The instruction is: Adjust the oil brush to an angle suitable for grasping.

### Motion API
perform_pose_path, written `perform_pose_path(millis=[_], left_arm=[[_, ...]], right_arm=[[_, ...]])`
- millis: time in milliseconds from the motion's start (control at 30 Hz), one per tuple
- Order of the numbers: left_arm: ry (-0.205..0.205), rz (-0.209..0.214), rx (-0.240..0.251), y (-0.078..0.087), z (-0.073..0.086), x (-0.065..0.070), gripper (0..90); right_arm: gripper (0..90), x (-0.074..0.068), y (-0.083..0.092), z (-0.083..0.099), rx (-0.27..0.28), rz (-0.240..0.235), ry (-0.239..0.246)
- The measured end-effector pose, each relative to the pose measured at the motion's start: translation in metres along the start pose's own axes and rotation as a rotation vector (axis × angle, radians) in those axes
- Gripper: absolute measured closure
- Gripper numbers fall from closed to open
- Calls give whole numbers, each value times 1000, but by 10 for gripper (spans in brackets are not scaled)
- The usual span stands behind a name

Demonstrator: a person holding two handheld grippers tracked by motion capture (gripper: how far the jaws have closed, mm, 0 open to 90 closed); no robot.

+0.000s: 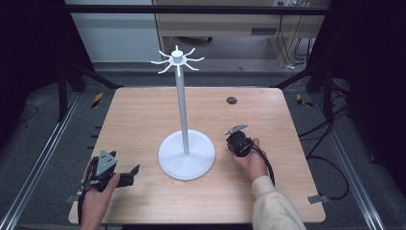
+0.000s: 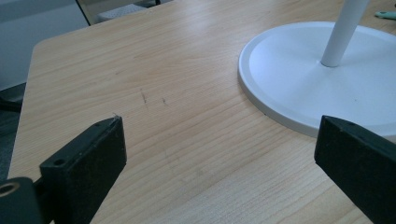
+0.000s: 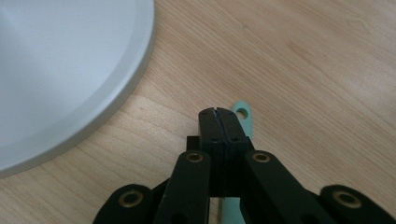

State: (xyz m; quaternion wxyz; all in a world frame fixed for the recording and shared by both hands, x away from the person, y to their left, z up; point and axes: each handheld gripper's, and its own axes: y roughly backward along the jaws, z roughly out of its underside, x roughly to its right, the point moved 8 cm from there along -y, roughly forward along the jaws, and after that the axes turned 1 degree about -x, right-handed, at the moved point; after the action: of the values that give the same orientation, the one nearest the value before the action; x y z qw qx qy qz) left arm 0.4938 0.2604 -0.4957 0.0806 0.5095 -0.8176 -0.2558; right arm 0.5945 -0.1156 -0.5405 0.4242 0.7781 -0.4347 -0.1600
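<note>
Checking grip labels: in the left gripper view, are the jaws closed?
No, the left gripper has its two black jaws standing far apart, with bare table between them.

The stand sits on the desk about midway between the left and right edges, its base nearer the front edge than the back, its pole rising from the base's middle to a ring of hooks at the top. The left gripper lies near the front left corner — left of the base and apart from it. The right gripper is just right of the base (close, not touching), over a flat tag that lies on the desk beneath its jaws. A small round cap lies toward the back edge, right of the pole.
</note>
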Motion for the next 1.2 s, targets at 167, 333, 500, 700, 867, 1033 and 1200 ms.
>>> perform_pose_path(millis=[167, 333, 500, 700, 867, 1033, 1200], left_arm=[[0, 1, 0, 0, 0, 0, 18], [-2, 3, 0, 0, 0, 1, 18], [-3, 4, 0, 1, 0, 1, 18], [-4, 6, 0, 0, 0, 2, 18], [-5, 6, -1, 0, 0, 2, 18], [-4, 7, -1, 0, 0, 2, 18], [-5, 9, -4, 0, 0, 2, 18]], right_arm=[[900, 2, -4, 4, -27, 9, 4], [900, 2, -5, 5, -34, 10, 4], [900, 3, -5, 5, -47, 35, 9], [900, 14, -5, 7, -63, 85, -16], [900, 24, -4, 10, -67, 107, -62], [900, 28, 0, 12, -59, 100, -92], [900, 33, 14, 11, -27, 77, -135]])
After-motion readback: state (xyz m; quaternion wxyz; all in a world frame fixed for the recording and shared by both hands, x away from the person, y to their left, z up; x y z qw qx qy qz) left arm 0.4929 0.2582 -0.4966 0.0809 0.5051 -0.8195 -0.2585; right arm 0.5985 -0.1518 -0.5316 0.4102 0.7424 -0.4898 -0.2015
